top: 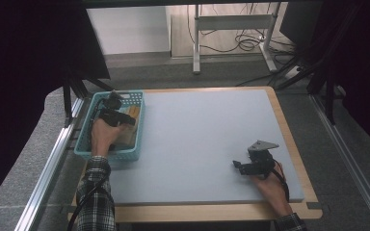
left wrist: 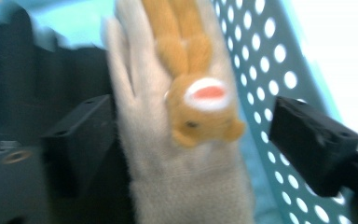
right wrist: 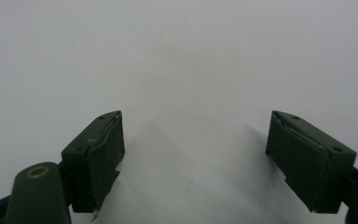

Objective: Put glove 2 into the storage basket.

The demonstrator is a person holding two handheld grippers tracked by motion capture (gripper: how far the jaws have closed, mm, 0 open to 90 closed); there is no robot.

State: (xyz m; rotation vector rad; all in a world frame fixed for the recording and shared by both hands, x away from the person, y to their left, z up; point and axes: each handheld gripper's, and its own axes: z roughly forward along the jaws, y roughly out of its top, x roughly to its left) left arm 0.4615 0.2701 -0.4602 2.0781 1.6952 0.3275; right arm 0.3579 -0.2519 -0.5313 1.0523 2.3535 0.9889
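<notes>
Between the spread jaws of the left gripper [left wrist: 186, 140], down in the basket [top: 87, 148], lies the glove [left wrist: 177, 154], pads clear of it, so it looks like a release; next, lift straight out, while the right gripper [right wrist: 193, 154] waits open over the mat [top: 197, 139].

Grey carpet floor [top: 24, 168] — white desk frame [top: 233, 29] beyond, cables [top: 243, 43] tangled beneath.
</notes>
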